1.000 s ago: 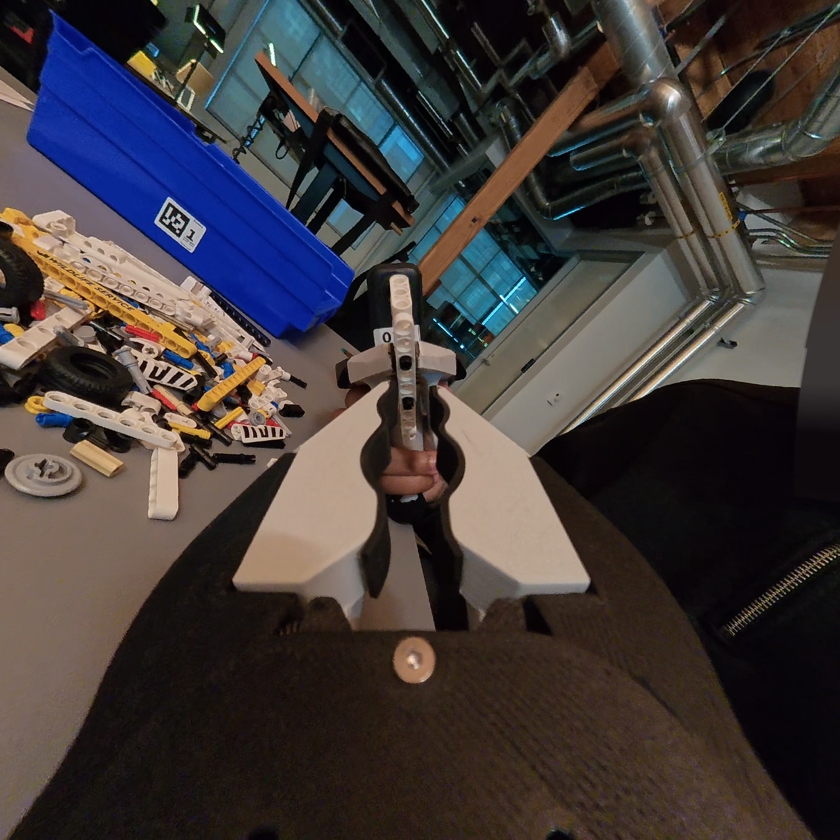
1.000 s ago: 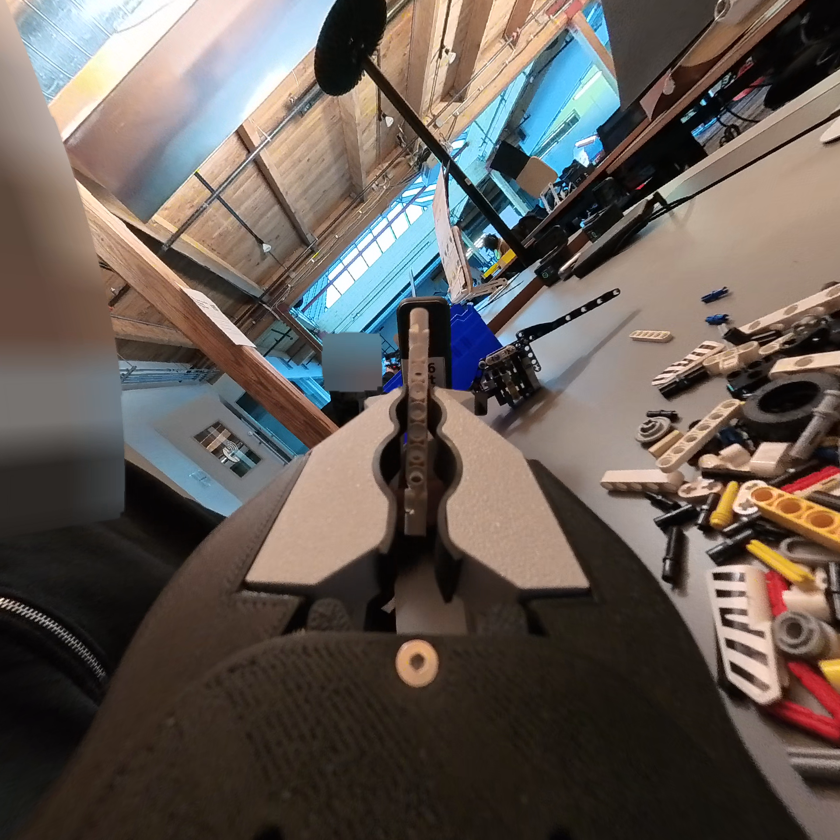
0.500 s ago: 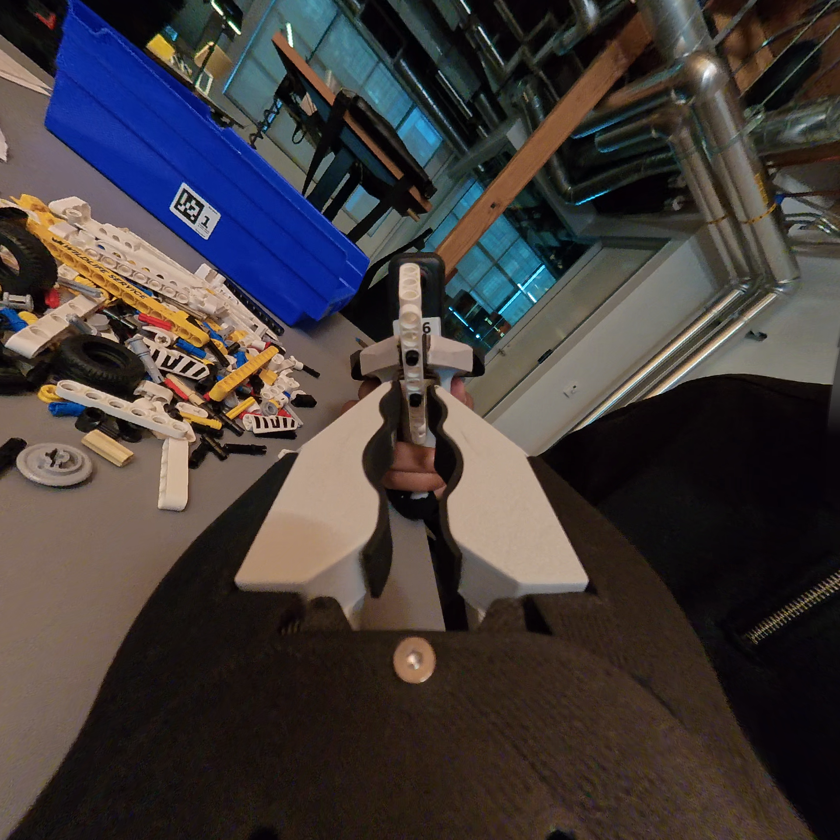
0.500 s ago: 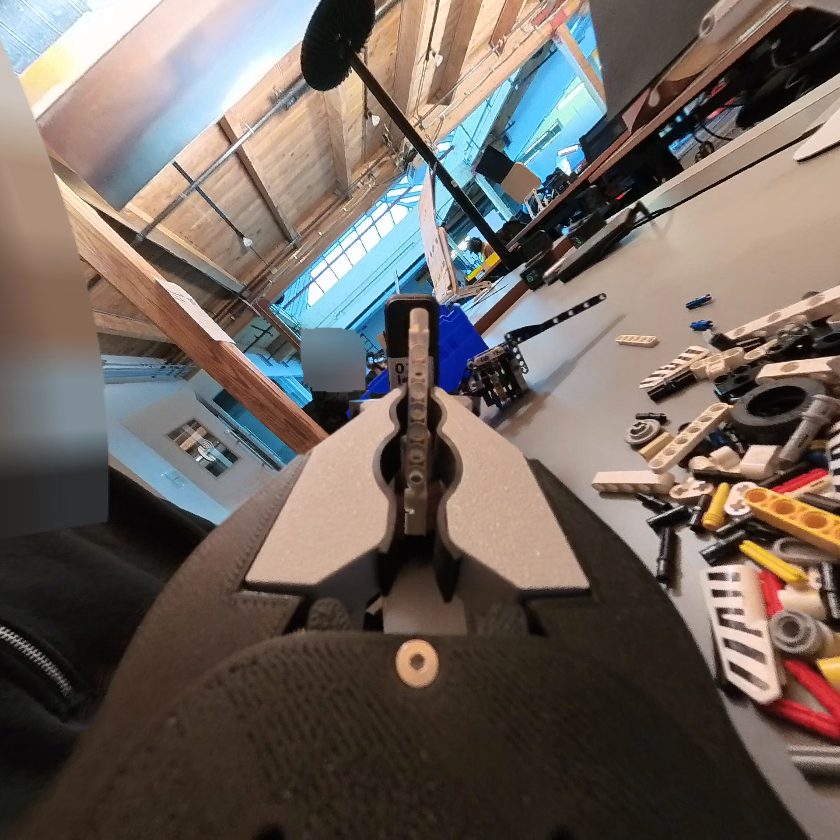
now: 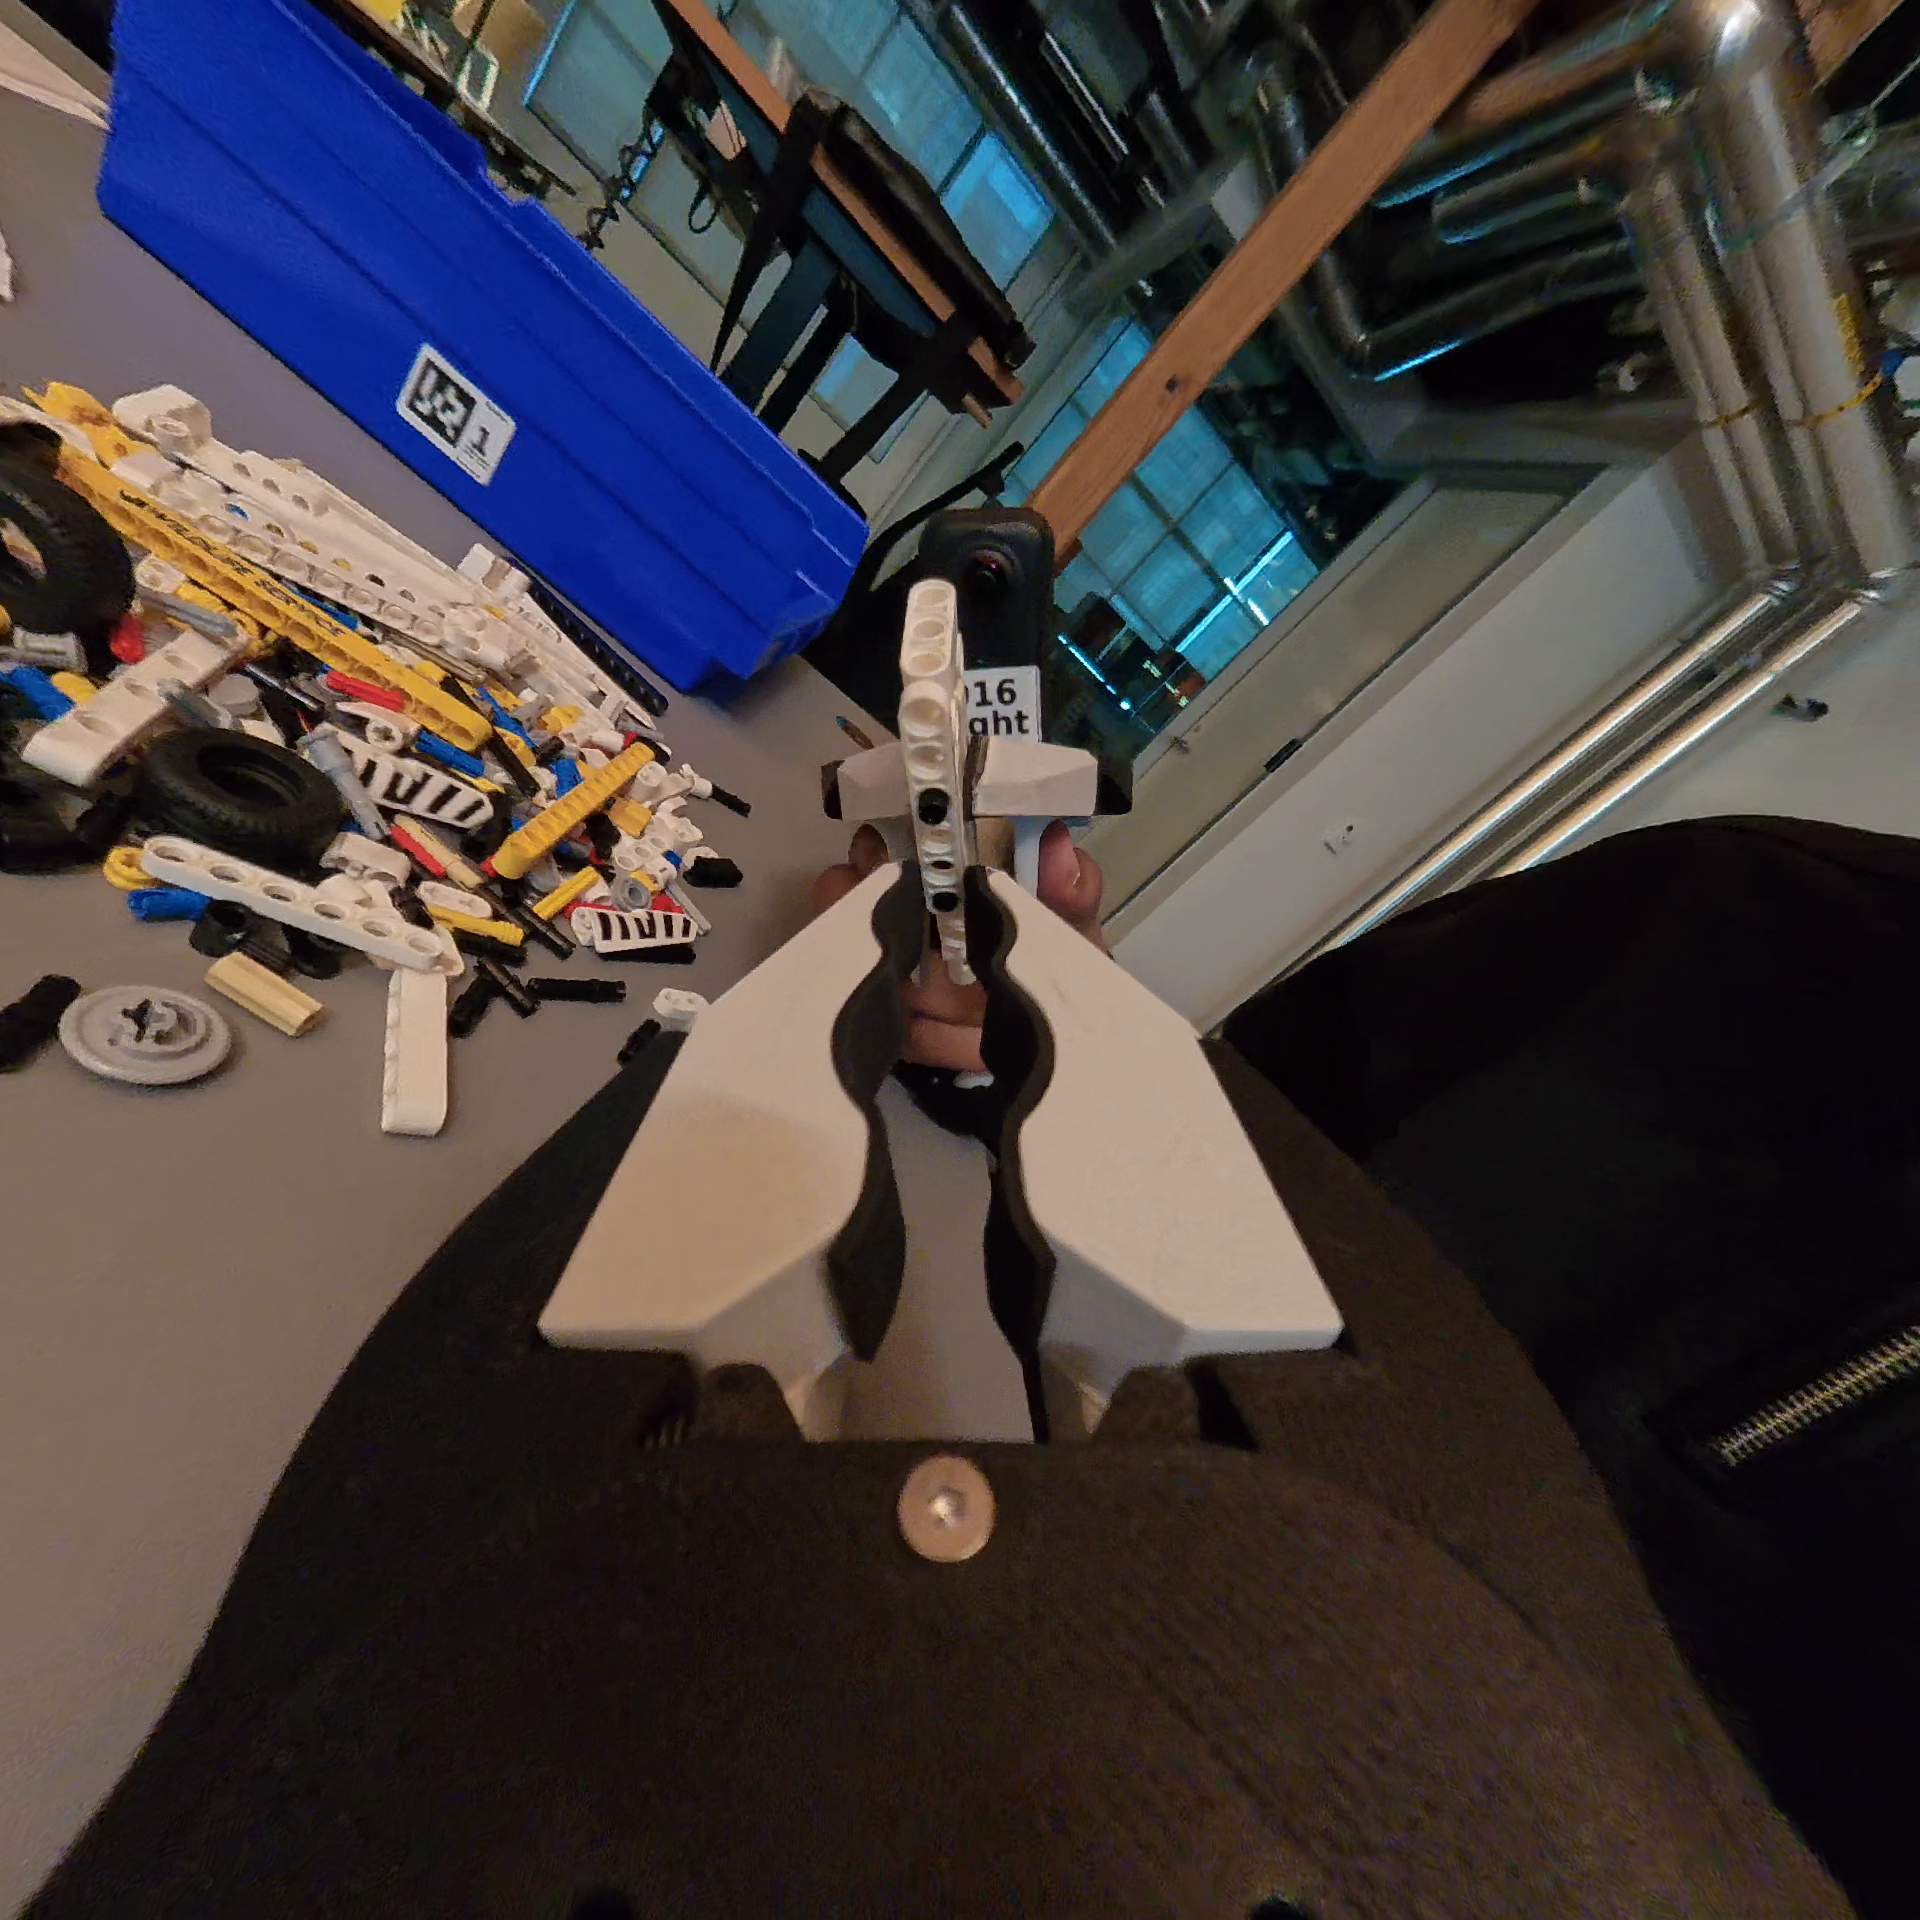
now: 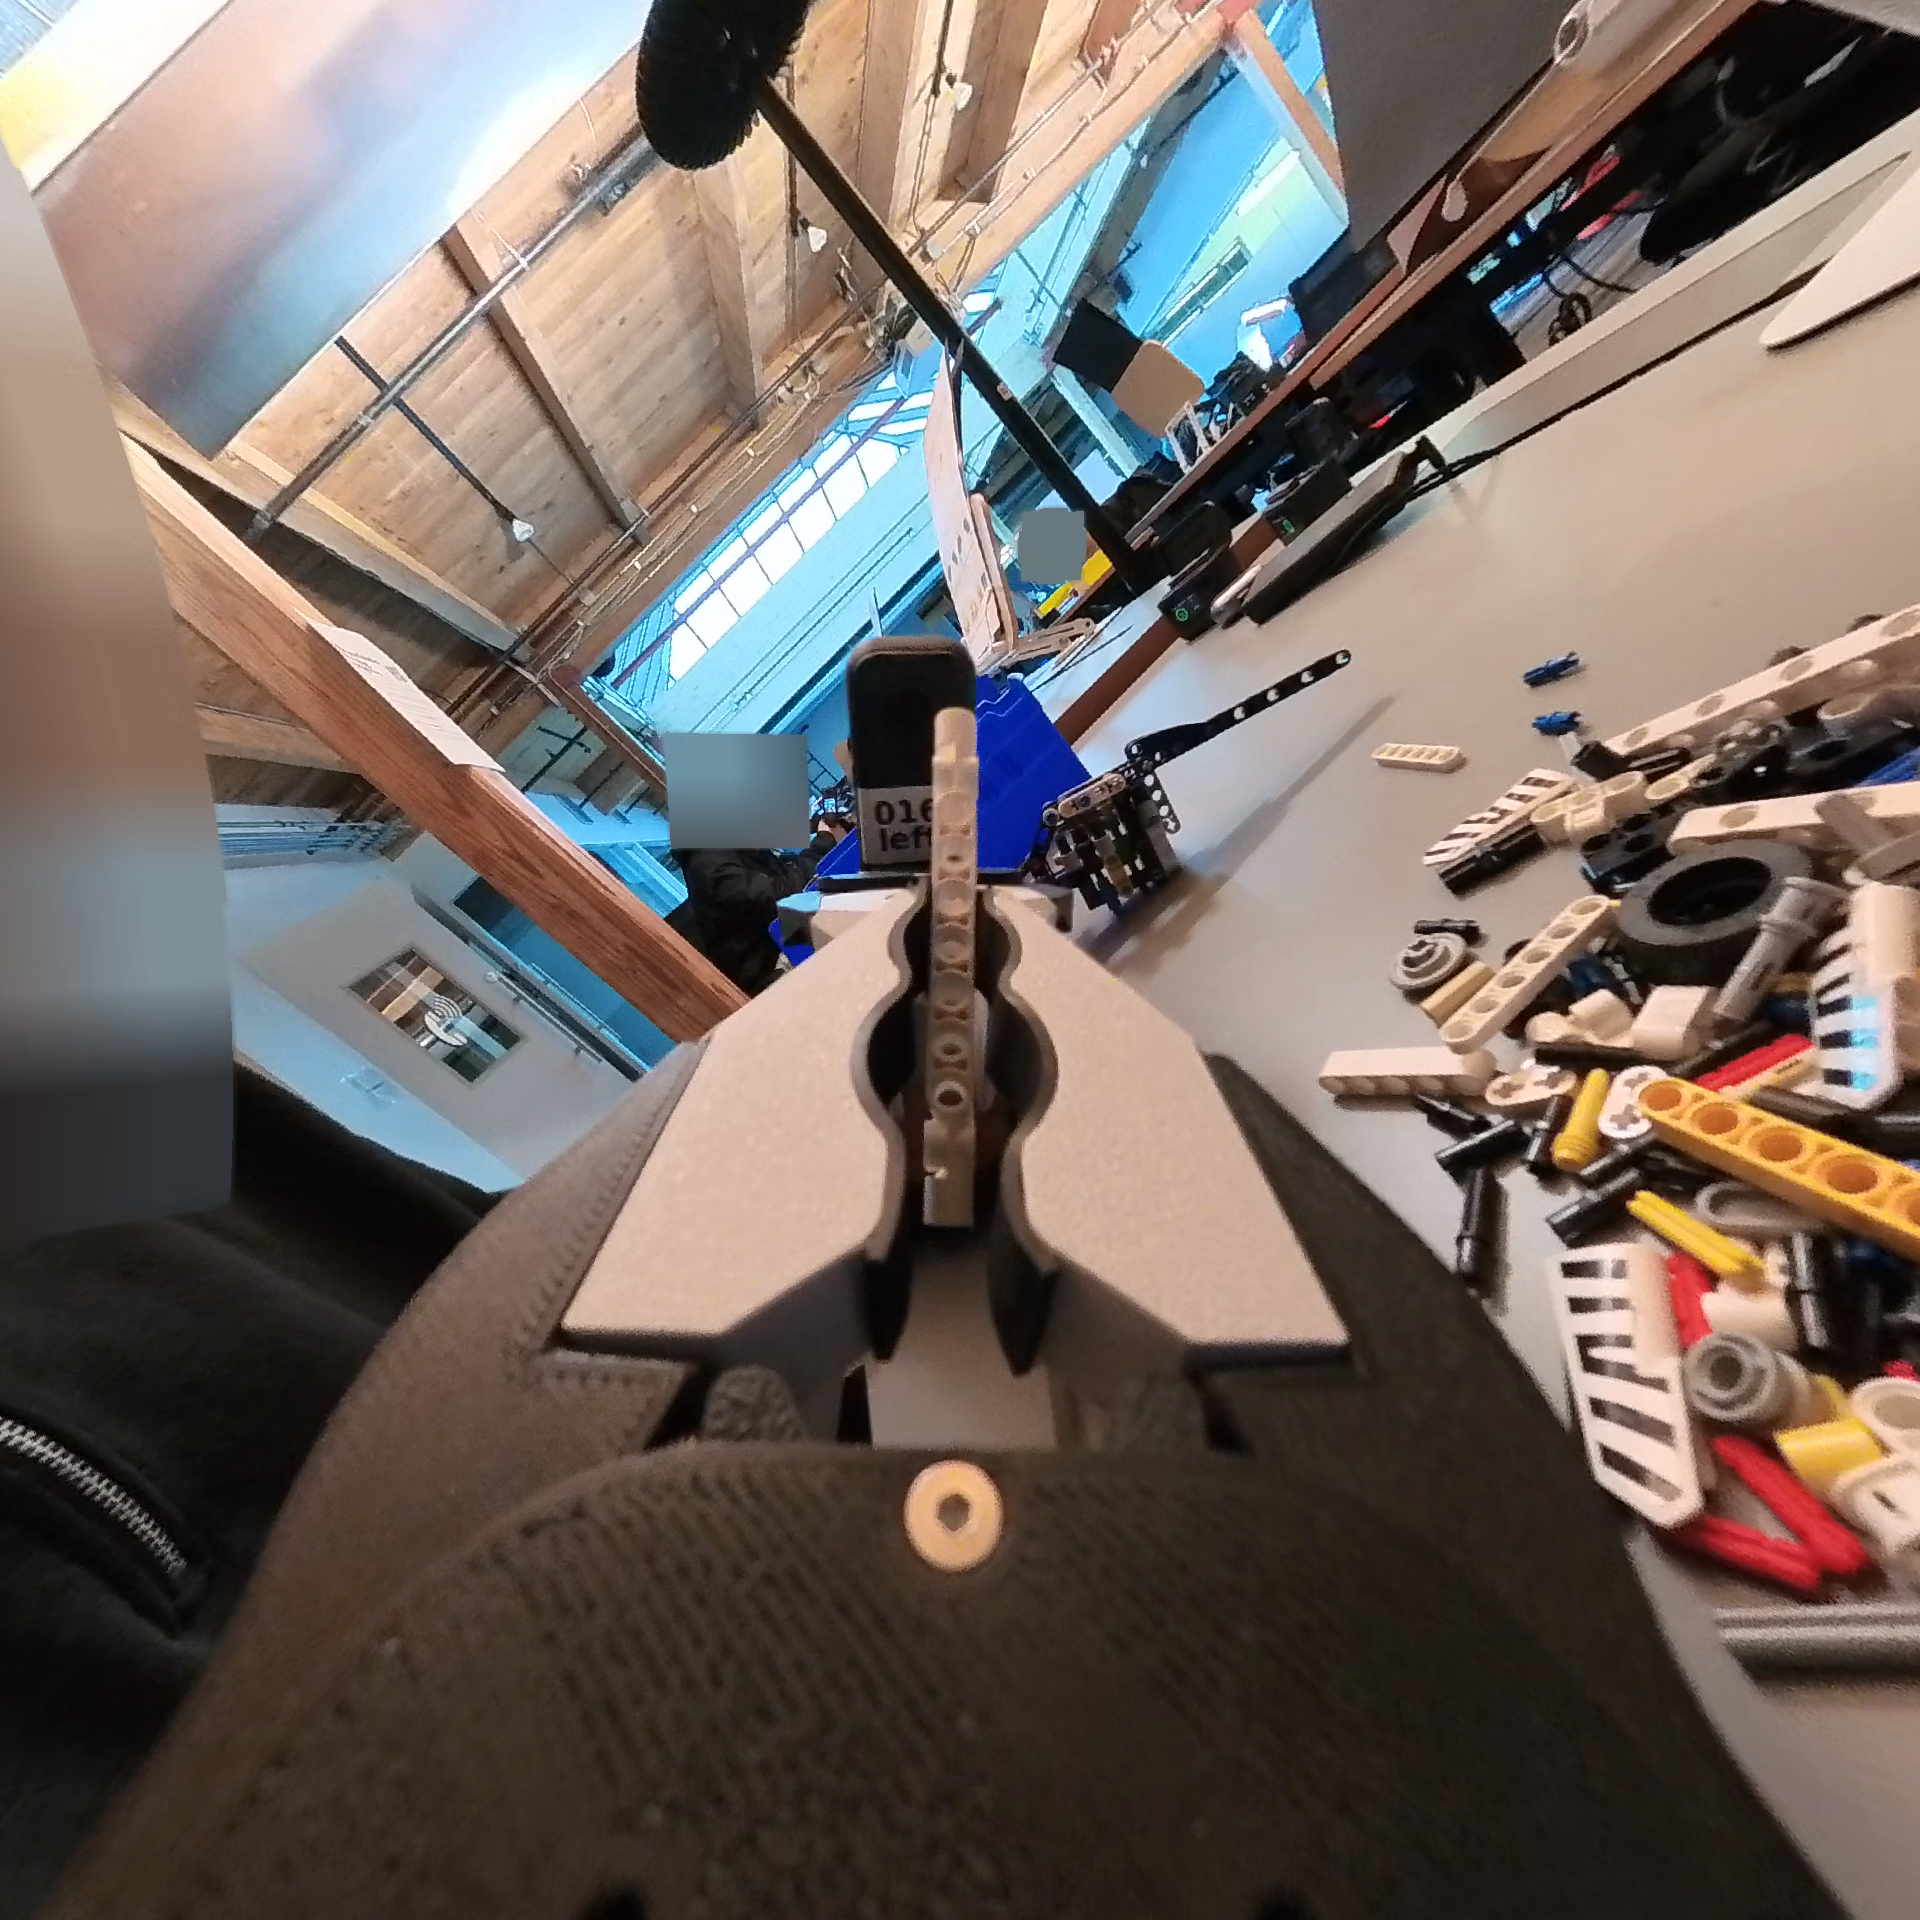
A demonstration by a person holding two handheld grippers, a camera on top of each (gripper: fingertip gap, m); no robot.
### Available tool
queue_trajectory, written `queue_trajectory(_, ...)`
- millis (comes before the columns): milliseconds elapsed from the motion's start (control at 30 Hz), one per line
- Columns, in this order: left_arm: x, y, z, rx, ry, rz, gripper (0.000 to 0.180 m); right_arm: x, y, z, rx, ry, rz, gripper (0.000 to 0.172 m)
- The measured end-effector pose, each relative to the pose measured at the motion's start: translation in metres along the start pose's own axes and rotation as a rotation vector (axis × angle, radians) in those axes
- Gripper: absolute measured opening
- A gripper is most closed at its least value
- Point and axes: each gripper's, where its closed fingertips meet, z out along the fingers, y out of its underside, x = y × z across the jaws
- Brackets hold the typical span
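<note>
- Left tongs (image 5: 943, 914): pads pinch the white holed beam (image 5: 928, 727) at its near end; right tongs (image 5: 961, 784) clamp it beyond.
- Right tongs (image 6: 951, 940): closed on the beam (image 6: 951, 997), above the tabletop (image 6: 1299, 831); loose parts pile (image 6: 1704, 1039) alongside. Keep both grips coaxial.

bin (image 5: 499, 343) behind parts pile (image 5: 312, 790) | pile on table (image 5: 208, 1299) | beam (image 5: 935, 769) between both jaws

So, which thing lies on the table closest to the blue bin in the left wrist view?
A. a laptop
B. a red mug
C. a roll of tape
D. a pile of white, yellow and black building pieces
D: the pile of building pieces spreads just in front of the blue bin.
</note>
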Motion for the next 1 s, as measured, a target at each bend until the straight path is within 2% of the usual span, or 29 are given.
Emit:
queue_trajectory(167, 0.0, -0.001, -0.002, 0.014, 0.017, -0.019, 0.006, -0.001, 0.001, 0.002, -0.019, 0.023, -0.087, 0.004)
queue_trajectory(300, 0.002, -0.005, -0.003, 0.049, 0.046, -0.041, 0.007, -0.002, 0.001, 0.002, -0.013, -0.005, -0.046, 0.004)
queue_trajectory(367, 0.004, -0.016, -0.01, 0.125, 0.066, -0.05, 0.021, -0.002, 0.002, 0.003, -0.019, -0.006, -0.045, 0.004)
queue_trajectory(467, 0.004, -0.03, -0.021, 0.221, 0.107, -0.101, 0.016, -0.004, 0.005, 0.004, -0.034, -0.008, -0.053, 0.004)
queue_trajectory(533, 0.003, -0.03, -0.022, 0.222, 0.106, -0.115, 0.005, -0.005, 0.005, 0.005, -0.032, -0.019, -0.043, 0.004)
queue_trajectory(733, 0.003, -0.027, -0.02, 0.21, 0.118, -0.127, 0.011, -0.004, 0.006, 0.006, -0.041, -0.02, -0.034, 0.004)
queue_trajectory(833, 0.002, -0.026, -0.019, 0.202, 0.101, -0.121, 0.004, -0.004, 0.006, 0.005, -0.037, -0.019, -0.032, 0.004)
queue_trajectory(1000, 0.001, -0.028, -0.019, 0.207, 0.079, -0.099, 0.004, -0.003, 0.002, 0.005, -0.002, -0.015, -0.022, 0.003)
